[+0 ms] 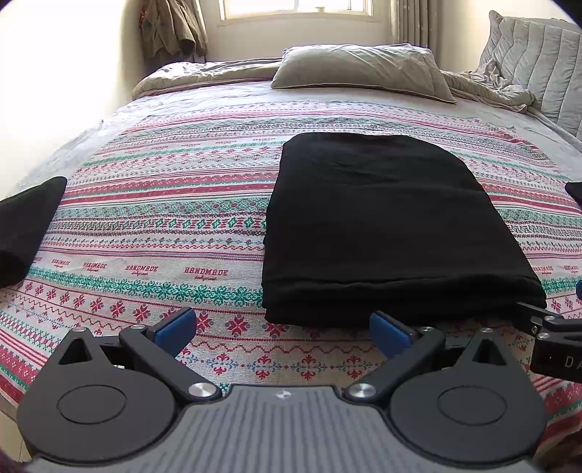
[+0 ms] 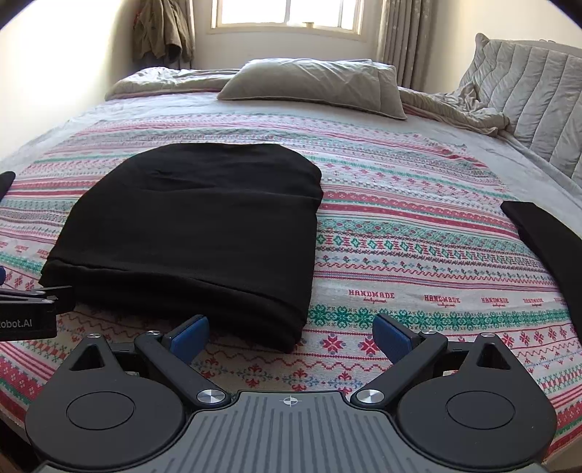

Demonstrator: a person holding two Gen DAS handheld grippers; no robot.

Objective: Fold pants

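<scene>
Left wrist: pants [image 1: 382, 225] folded, left tool [image 1: 282, 329] wide apart.

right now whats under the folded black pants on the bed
The folded black pants lie flat on the patterned bedspread, whose stripes run up to every edge. Whatever sits directly beneath the fabric is covered and cannot be seen.

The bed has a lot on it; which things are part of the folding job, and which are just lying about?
Part of the job:
- black pants, folded flat on the patterned bedspread
- left gripper, open
- right gripper, open

Just lying about:
- pillow
- rumpled duvet
- jacket hanging by the window
- other dark cloth at the bed's edge
</scene>
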